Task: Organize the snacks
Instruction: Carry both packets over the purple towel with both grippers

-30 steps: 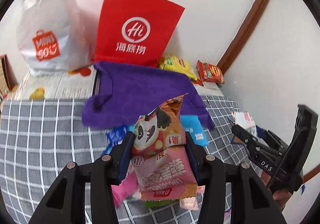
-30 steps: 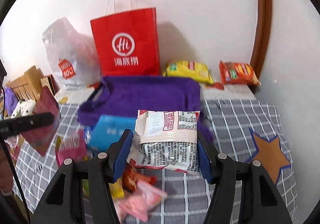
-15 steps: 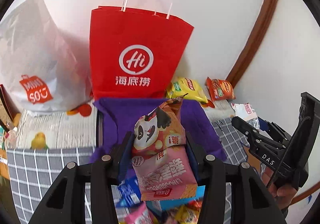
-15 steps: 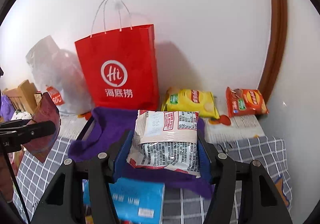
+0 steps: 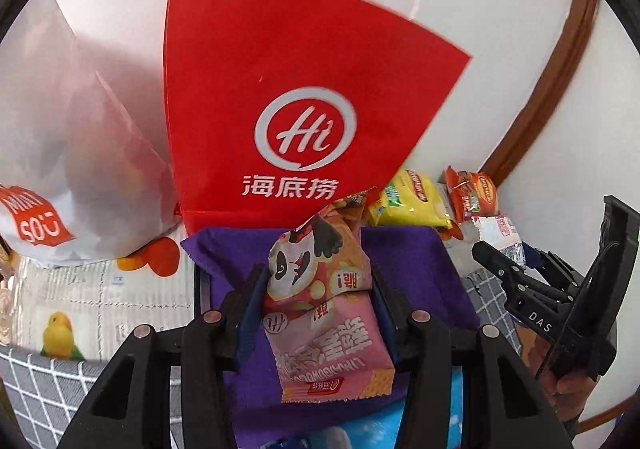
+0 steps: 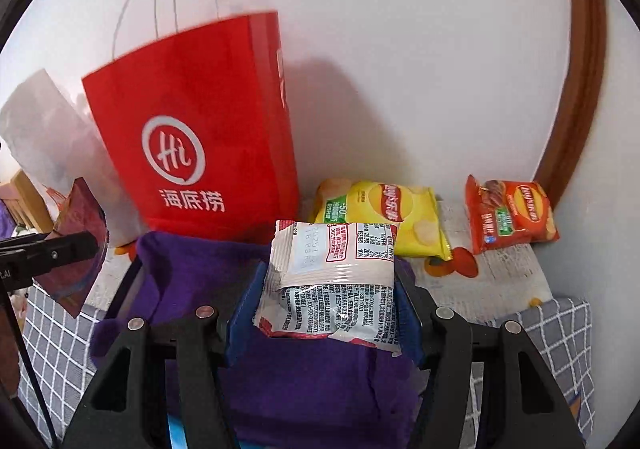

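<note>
My left gripper (image 5: 318,289) is shut on a pink snack packet with a panda face (image 5: 320,305), held above the purple cloth (image 5: 408,261) just in front of the red paper bag (image 5: 288,97). My right gripper (image 6: 330,301) is shut on a white and silver snack packet (image 6: 332,281), held over the purple cloth (image 6: 312,389), to the right of the red paper bag (image 6: 200,137). The right gripper also shows at the right of the left wrist view (image 5: 532,309). A yellow chip bag (image 6: 384,213) and an orange chip bag (image 6: 508,213) lie by the wall.
A white plastic bag (image 5: 60,137) stands left of the red bag. A grey checked cloth (image 6: 560,349) covers the table. A blue packet (image 5: 380,429) lies below the left gripper. A brown door frame (image 6: 576,89) runs up the right side.
Both grippers have moved forward and up with their packets, from over the loose snacks to over the purple cloth, close to the red bag.
</note>
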